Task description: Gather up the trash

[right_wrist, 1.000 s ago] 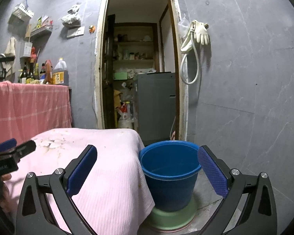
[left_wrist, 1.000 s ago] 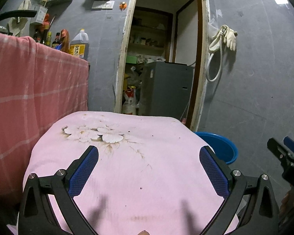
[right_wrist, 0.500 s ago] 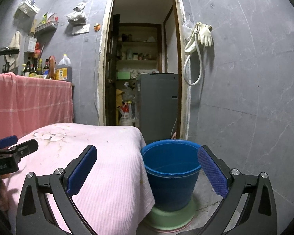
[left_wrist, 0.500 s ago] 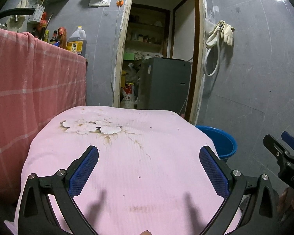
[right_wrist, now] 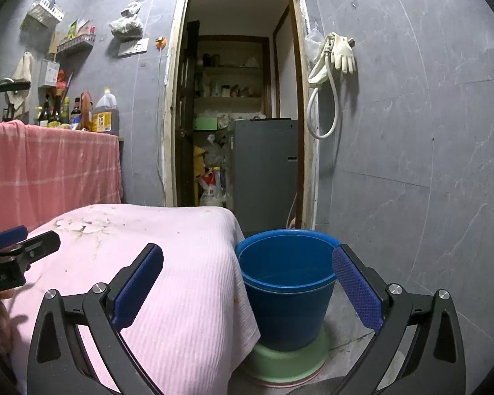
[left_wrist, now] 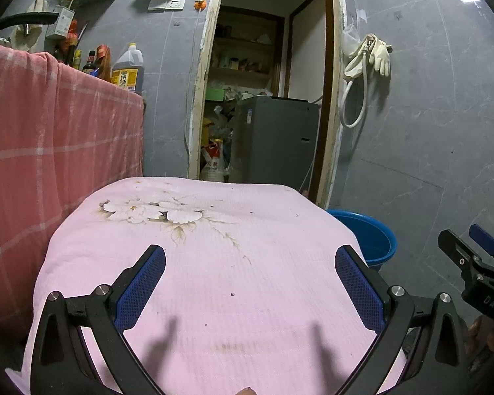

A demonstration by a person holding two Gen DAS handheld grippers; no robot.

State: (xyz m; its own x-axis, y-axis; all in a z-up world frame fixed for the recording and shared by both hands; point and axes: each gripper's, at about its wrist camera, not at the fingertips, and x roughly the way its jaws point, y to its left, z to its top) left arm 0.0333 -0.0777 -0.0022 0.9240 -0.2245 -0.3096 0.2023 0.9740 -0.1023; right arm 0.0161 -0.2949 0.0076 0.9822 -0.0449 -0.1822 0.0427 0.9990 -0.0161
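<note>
Left gripper (left_wrist: 250, 283) hovers over the pink-clothed bench (left_wrist: 214, 263), jaws wide and empty. Right gripper (right_wrist: 247, 283), jaws likewise wide, straddles the bench's right edge and the blue bucket (right_wrist: 285, 299) at its 1 o'clock; bare floor lies beyond.

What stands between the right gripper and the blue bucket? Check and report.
Nothing visible. The right gripper is open and empty, and the bucket sits straight ahead between its fingers on a green base. The pink cloth hangs just left of the bucket, beside the path, not across it.
</note>
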